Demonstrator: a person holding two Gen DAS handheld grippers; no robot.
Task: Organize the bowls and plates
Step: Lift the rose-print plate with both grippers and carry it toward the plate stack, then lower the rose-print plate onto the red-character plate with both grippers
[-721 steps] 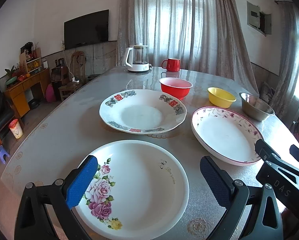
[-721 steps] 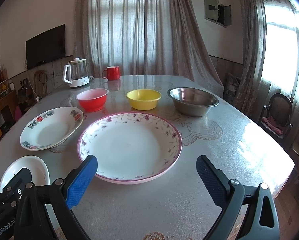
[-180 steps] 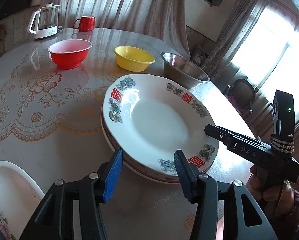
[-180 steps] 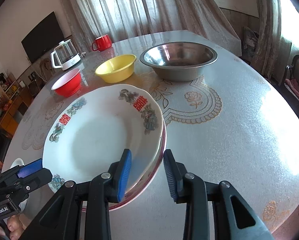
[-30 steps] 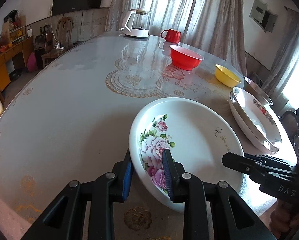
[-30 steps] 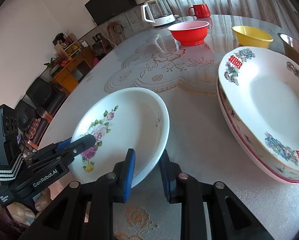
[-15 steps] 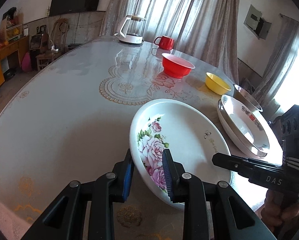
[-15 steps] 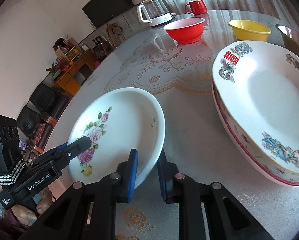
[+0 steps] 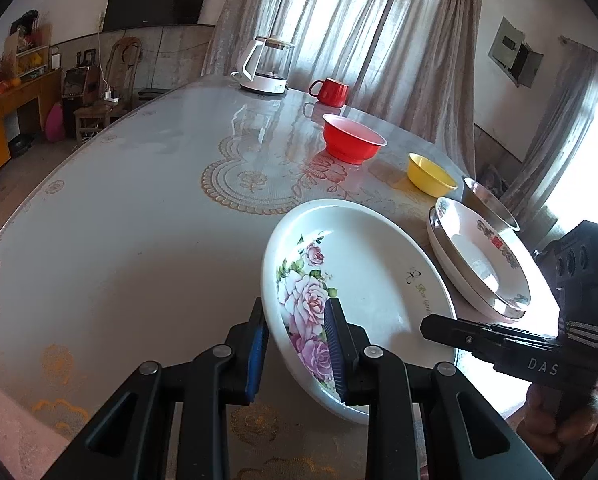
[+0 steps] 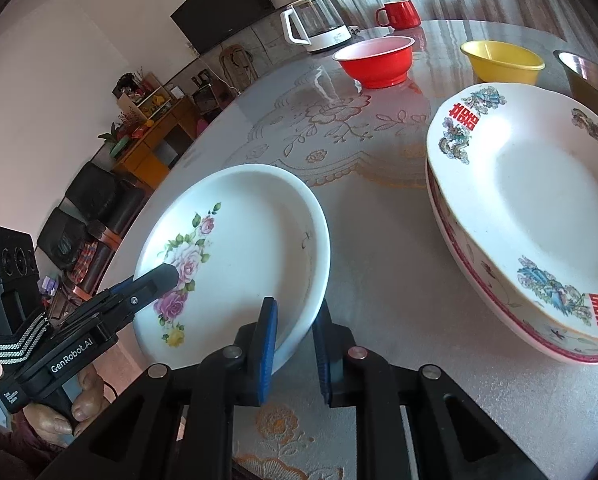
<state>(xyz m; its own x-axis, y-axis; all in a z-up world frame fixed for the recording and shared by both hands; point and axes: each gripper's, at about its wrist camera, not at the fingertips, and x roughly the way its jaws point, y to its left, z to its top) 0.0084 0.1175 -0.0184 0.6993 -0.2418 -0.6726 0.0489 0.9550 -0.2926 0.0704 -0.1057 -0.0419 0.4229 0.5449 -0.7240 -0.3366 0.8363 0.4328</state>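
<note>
While both grippers clamp it, the rose plate (image 9: 363,280) sits low and centre in the left wrist view, tilted, its near rim apparently off the table (image 9: 119,220).

Item 1, left gripper (image 9: 295,344): blue pads clenched on the plate's near rim, one pad over the printed roses, one beneath. Judged purpose: to share the weight of a wide, slippery dish.

Item 2, right gripper (image 10: 295,344): pads pinching the opposite rim, lower centre of its own view. Opposed holds likely keep the plate from swinging.

Item 3, plate stack (image 10: 539,220): a dish with red characters nested in a pink-rimmed one, right side of the right wrist view. Probable destination for the rose plate, as like goes with like.

Item 4, bowls: red bowl (image 9: 353,140), yellow bowl (image 9: 431,178) and steel bowl (image 9: 487,208) in a diagonal line, upper right of the left wrist view; not yet nested.

Item 5, bystanders: kettle (image 9: 269,66) and red mug (image 9: 331,92) at the far edge.

View notes: only the right wrist view shows the stack's pink lower rim and the left pad on the roses from outside. Only the left wrist view shows the small lettering on the plate; the steel bowl is cropped in the other. Whether the plate's far rim touches the table is unclear.
</note>
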